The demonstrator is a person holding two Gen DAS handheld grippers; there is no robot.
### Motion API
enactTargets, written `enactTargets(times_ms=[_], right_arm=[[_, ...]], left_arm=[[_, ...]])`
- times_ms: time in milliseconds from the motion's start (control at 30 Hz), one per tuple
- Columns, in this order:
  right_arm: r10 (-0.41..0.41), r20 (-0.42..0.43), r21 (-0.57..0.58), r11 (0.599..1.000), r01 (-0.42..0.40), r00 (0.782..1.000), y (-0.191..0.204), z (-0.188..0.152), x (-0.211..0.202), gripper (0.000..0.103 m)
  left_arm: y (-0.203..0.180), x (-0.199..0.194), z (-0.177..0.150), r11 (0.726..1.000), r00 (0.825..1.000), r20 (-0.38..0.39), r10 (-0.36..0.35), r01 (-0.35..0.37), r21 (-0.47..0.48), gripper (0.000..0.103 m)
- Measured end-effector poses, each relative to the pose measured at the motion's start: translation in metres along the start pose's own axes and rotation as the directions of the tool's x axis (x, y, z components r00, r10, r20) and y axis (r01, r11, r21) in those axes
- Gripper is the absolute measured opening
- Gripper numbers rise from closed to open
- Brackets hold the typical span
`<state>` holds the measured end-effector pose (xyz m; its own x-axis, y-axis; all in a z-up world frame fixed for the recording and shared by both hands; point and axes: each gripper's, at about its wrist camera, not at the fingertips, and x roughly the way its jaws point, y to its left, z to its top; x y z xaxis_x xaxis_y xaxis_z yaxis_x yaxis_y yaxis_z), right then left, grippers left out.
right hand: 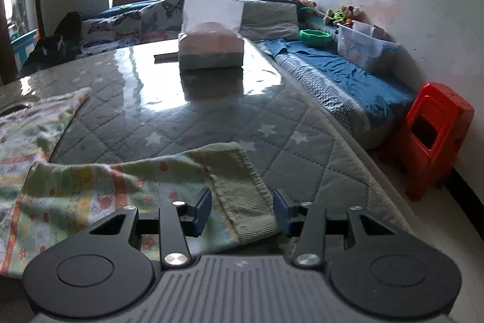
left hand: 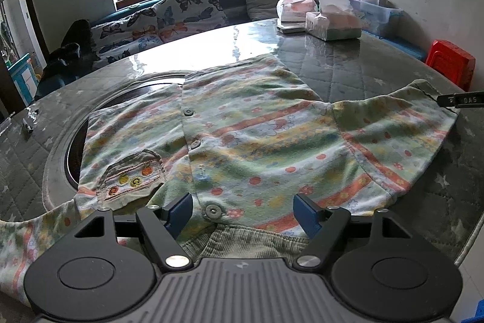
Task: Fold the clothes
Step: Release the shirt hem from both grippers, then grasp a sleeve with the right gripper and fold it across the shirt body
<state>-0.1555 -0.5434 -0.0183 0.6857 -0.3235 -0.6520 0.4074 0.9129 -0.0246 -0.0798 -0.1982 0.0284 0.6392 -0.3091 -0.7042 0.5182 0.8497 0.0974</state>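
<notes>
A small striped, flower-print button-up shirt (left hand: pixel 248 135) lies spread flat on the quilted table, collar end (left hand: pixel 242 241) nearest me and a patch pocket (left hand: pixel 133 174) at the left. My left gripper (left hand: pixel 243 212) is open and hovers over the collar and the lowest button (left hand: pixel 214 211). The shirt's right sleeve (left hand: pixel 396 138) stretches to the right. In the right wrist view that sleeve (right hand: pixel 121 186) ends in a ribbed green cuff (right hand: pixel 245 196). My right gripper (right hand: pixel 242 209) is open, its blue pads either side of the cuff.
A tissue box (right hand: pixel 210 49) and a flat dark item stand at the table's (right hand: pixel 211 123) far end; a second packet (left hand: pixel 295 8) shows beside them. A bench with cushions, a plastic bin (right hand: pixel 363 46) and a red stool (right hand: pixel 435 138) line the right. A round dark recess (left hand: pixel 75 147) lies under the shirt's left part.
</notes>
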Motion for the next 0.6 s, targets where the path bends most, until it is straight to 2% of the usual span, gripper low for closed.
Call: enactTargets(times_ms=[233, 300, 367, 467, 600], right_arm=[[0.02, -0.021, 0.013, 1.0, -0.02, 1.0, -0.005, -0.005, 0.003, 0.047], [0.033, -0.022, 0.021, 0.999, -0.032, 0.999, -0.005, -0.005, 0.002, 0.039], [0.053, -0.02, 0.033, 0.998, -0.052, 0.998, -0.005, -0.005, 0.0, 0.017], [0.074, -0.006, 0.058, 0.996, -0.074, 0.997, -0.004, -0.002, -0.007, 0.011], [0.131, 0.033, 0.053, 0.99, -0.132, 0.991, 0.007, 0.01, -0.028, 0.01]], left_arm=[[-0.004, 0.0, 0.002, 1.0, 1.0, 0.0, -0.006, 0.006, 0.002, 0.076], [-0.005, 0.001, 0.003, 1.0, 1.0, -0.001, -0.007, 0.007, 0.002, 0.076], [-0.007, 0.002, 0.004, 1.0, 1.0, -0.001, -0.008, 0.008, 0.003, 0.076], [-0.007, 0.002, 0.004, 1.0, 1.0, 0.0, -0.009, 0.009, 0.003, 0.076], [0.001, 0.001, 0.004, 1.0, 1.0, 0.005, -0.001, 0.001, -0.01, 0.076]])
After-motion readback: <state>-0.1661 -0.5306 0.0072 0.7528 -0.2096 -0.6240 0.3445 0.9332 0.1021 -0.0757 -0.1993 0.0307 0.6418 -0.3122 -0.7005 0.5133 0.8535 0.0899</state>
